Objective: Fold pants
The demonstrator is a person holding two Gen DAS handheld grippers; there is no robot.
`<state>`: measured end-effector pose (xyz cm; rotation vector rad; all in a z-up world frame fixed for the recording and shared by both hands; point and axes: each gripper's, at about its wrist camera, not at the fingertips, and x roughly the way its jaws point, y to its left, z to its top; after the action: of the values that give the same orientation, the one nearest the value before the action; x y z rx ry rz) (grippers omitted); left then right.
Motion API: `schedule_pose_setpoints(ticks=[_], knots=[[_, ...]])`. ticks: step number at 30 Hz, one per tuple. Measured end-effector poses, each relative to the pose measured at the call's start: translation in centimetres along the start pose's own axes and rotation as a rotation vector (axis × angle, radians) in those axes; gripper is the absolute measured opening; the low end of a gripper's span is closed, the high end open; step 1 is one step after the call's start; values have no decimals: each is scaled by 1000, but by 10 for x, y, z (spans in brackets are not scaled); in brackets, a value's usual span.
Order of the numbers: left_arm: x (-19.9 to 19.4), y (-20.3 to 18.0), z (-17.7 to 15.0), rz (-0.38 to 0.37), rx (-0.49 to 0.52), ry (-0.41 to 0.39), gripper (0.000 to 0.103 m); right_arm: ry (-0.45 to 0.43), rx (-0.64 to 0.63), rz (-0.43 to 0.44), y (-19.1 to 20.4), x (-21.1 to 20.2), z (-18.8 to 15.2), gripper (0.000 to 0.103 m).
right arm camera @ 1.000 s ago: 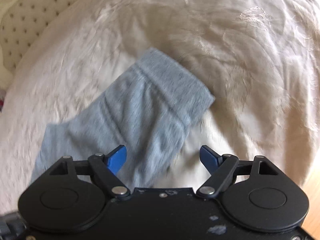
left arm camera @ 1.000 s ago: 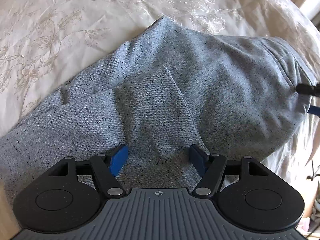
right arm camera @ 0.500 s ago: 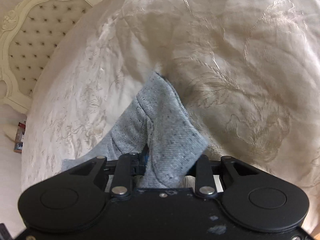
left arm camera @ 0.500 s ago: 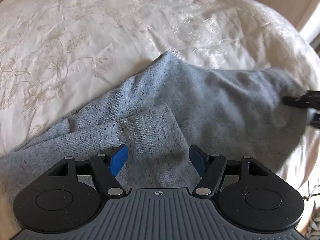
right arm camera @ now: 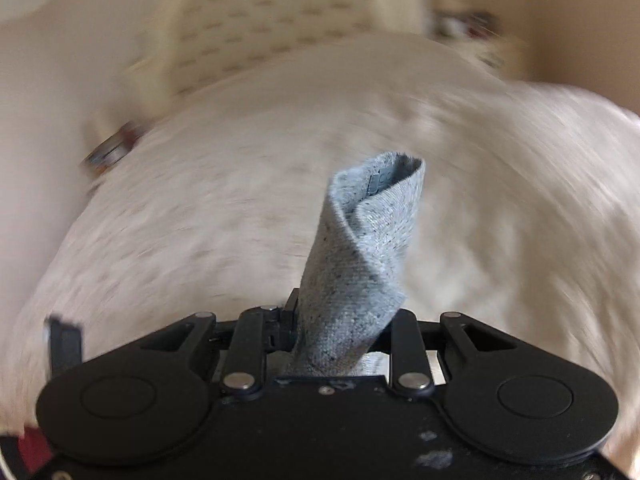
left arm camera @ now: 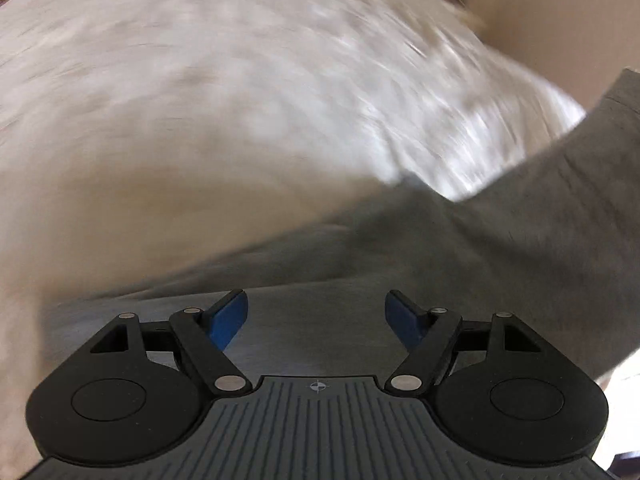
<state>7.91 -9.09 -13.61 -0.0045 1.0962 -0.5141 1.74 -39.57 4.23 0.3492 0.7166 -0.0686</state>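
The grey speckled pants lie on the bed, and their right part rises off the cover toward the upper right. My left gripper hovers over the flat part of the cloth; its jaws are opening and the blue pads touch nothing. In the right wrist view, my right gripper is shut on one end of the pants. That end sticks up between the fingers as a twisted strip held above the bed. Both views are blurred by motion.
A cream embroidered bedspread covers the bed beneath everything. A tufted cream headboard stands at the far end. Small blurred items sit by the bed's left edge. A tan wall shows at the upper right.
My right gripper closed on the end of the pants and lifted it off the bed while rolling. My left gripper rose and swung over the cloth, its jaws a little wider.
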Motion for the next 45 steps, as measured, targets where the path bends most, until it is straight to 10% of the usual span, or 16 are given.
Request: schedule_pose_setpoints(ticks=[6,15,21,25,30,34,45], knots=[[-34,88,-21,83,-184,-35,74,101,-284,224,126,33,-21,26],[-72,180,-70,273,-429,-32,74,451,-638,422,242,132,-153,40],[-94,152,-53,229,-303,-98,74,403,-424,439,207,105,-120,53],[-79,99,-29,137,-100,-108,74,330,-220,244,143,94,-92,49],[-59,47,-45,36,150,-31,75,462,-23,2,56,111,-115,28],[-27,40,-84,110,319,157,76,613,19,-63,26,116,-152,23],[-28,70,-79,93,137,181,79,540,47,-25,30,72,-131,25]])
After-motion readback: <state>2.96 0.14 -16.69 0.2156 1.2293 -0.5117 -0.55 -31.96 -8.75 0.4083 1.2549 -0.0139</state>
